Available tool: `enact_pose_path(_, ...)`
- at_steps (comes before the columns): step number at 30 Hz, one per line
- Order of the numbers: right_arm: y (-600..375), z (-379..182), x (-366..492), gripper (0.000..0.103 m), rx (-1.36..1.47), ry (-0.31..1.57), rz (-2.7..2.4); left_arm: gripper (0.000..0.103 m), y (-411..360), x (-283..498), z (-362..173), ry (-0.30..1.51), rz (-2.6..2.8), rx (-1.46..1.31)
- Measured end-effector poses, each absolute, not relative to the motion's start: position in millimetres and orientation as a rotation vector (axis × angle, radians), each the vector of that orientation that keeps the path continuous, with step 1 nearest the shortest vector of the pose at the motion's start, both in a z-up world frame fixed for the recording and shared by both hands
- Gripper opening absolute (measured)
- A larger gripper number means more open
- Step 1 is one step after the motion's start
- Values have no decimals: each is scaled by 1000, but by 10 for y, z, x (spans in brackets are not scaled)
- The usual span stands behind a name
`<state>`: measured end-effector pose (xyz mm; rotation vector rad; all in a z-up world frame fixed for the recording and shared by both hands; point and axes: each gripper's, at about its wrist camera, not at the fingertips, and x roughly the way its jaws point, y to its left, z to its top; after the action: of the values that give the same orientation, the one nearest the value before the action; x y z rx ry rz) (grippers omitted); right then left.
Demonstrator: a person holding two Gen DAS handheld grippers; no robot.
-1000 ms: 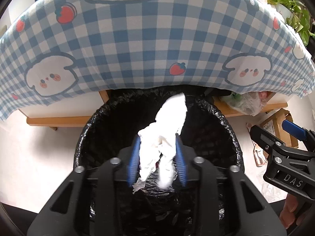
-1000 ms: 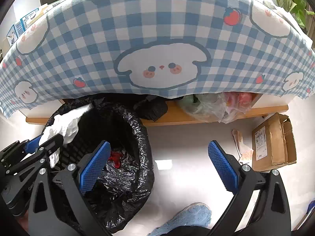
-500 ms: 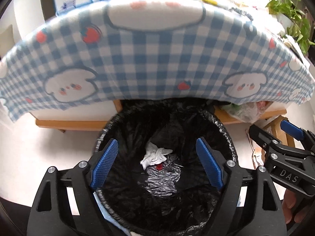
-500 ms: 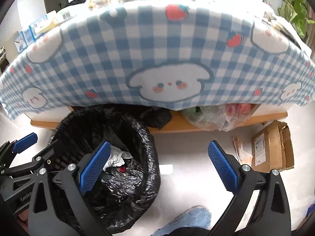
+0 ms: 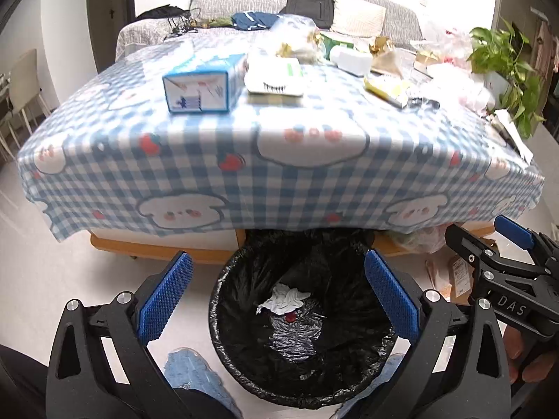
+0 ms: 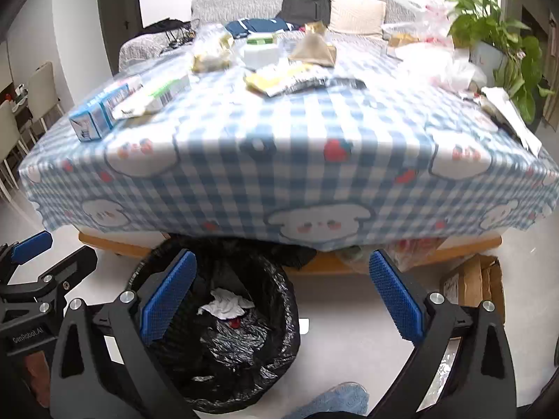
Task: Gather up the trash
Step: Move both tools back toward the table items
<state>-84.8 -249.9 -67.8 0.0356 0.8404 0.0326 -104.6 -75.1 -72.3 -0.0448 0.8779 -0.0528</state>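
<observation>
On the left of the tabletop a blue and white carton lies with its printed end toward the near edge, its small print too blurred to read, and just right of it a white pack shows a dark line of lettering, equally illegible. The checked tablecloth, printed with white puppies and strawberries, hangs over the near edge and part of the bin's far rim. Below it the black-bagged bin stands on the pale floor, and the crumpled white tissue lies inside on the bag, beside a small red scrap. The left gripper hangs above the bin, its jaws opening to full width with nothing between the blue pads, clear of the rim on both sides. At the far right the right gripper reads "DAS" on its side in the left view, while the left tool's body reads "GenRobot.AI" in the right view. Its jaws also stand wide apart and empty, over bare floor between the bin and a cardboard box.
</observation>
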Motion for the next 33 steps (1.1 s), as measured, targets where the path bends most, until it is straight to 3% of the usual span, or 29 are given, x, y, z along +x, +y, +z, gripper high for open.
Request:
enact_pose_path(20,-2444,96,-615,95,32,749,27,97,-264,-687,22,826,-9,-100)
enact_pose_path(33,-2670,106,164,95,35,787,-6,96,-53,89,76,862,-11,-72)
